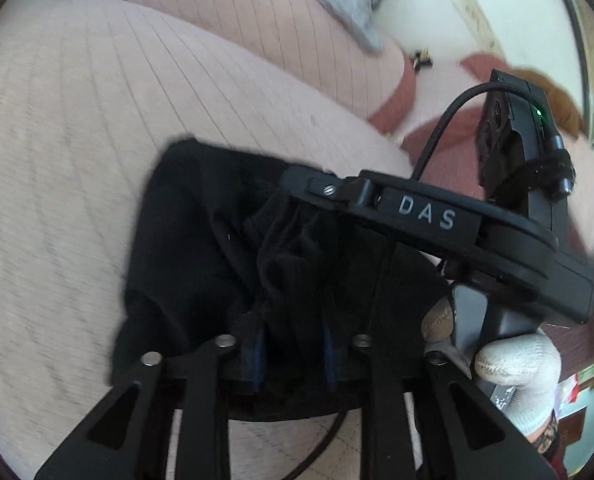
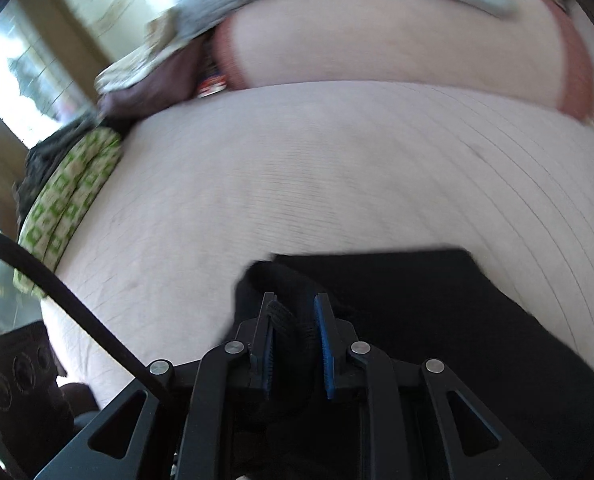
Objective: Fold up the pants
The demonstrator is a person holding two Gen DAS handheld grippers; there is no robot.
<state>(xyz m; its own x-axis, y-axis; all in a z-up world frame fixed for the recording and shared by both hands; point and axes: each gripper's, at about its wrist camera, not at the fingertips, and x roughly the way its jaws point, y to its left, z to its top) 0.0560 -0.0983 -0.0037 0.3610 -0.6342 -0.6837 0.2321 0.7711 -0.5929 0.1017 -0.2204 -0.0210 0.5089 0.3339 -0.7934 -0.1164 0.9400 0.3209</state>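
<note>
Pinching the black pants (image 1: 201,232) with both tools: closed the left gripper (image 1: 293,354) on a thick wad of cloth between its blue pads, and clamped the right gripper (image 2: 295,332) narrowly on what looked like a ribbed hem or waistband. Worked with the two tools close together, almost crossed, over a garment heaped and creased on the pale ribbed cushion (image 1: 77,140), near its front edge. Judged the step to be carrying one held edge across to meet the other. To do that well, needed firm pinches on both sides, a pull apart first to draw out the slack, a lift only high enough to clear the heap, then a square lay-down and an outward smoothing before any release. Risked a lumpy fold otherwise, with so much fabric bunched at the left pads. Expected some drag from the soft, yielding cover. Noted beyond it, all blurred, a second cushion (image 1: 257,32) edged in reddish trim, a grey cloth (image 1: 349,0) draped over it, a green-patterned fabric (image 2: 69,200) at the side, and a bright window (image 2: 13,60). Saw a white glove (image 1: 517,368) on the hand gripping the right tool.
</note>
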